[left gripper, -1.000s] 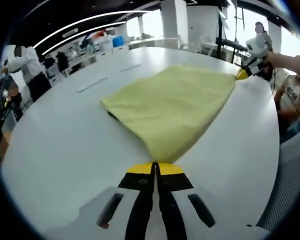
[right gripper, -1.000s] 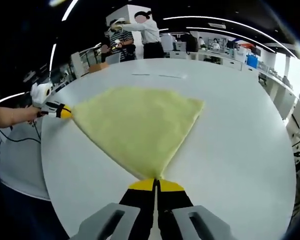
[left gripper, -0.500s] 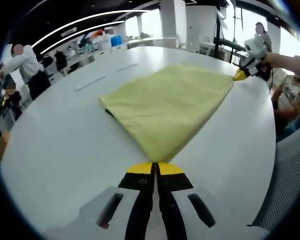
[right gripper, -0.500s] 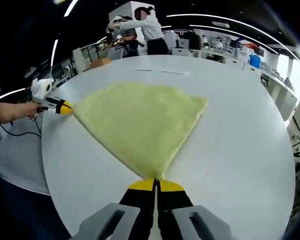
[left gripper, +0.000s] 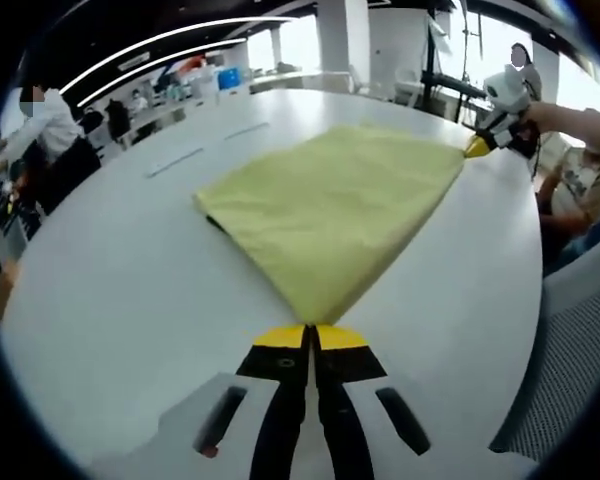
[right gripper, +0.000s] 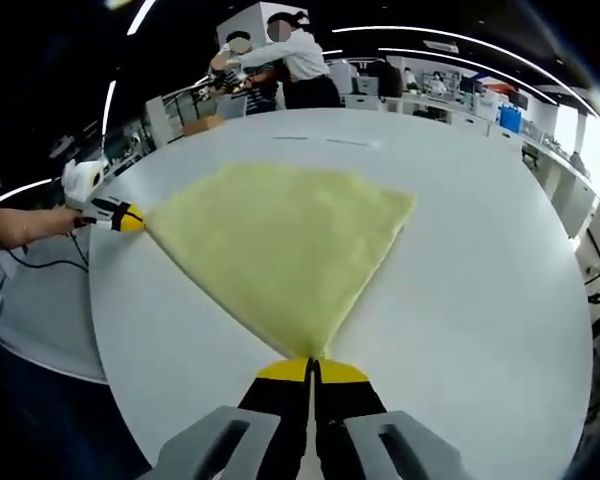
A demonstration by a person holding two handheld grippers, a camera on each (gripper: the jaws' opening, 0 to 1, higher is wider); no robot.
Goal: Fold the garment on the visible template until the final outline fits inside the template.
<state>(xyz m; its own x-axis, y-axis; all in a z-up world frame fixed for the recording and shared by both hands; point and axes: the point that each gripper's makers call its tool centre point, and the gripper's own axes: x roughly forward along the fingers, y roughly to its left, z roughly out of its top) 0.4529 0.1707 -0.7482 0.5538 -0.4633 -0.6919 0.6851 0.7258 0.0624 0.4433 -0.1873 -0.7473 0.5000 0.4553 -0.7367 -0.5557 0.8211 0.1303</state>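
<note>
Not much has moved over the last second, honestly: the yellow garment (left gripper: 330,215) looks a touch flatter and more spread on the white tabletop (left gripper: 110,300), and the views have drifted a little, which I'd put down to the hands shifting rather than the cloth sliding. Left claw (left gripper: 311,335) has its jaws pressed together on the near corner of the cloth, and in the right gripper view you can see it off at the left edge (right gripper: 130,222) pinching that same tip. Right claw (right gripper: 311,367) is likewise clamped tight on its own corner, and it turns up in the left gripper view at the far right end of the cloth (left gripper: 477,147). So both ends of one edge are held and the fabric between them is pulled taut, lying flat on the tabletop in a rough wedge shape from either side. I can't make out any template outline under or around it, so no idea if it fits yet. My guess is this is the smoothing-out bit before the next fold. People (right gripper: 280,60) are standing around in the background.
</note>
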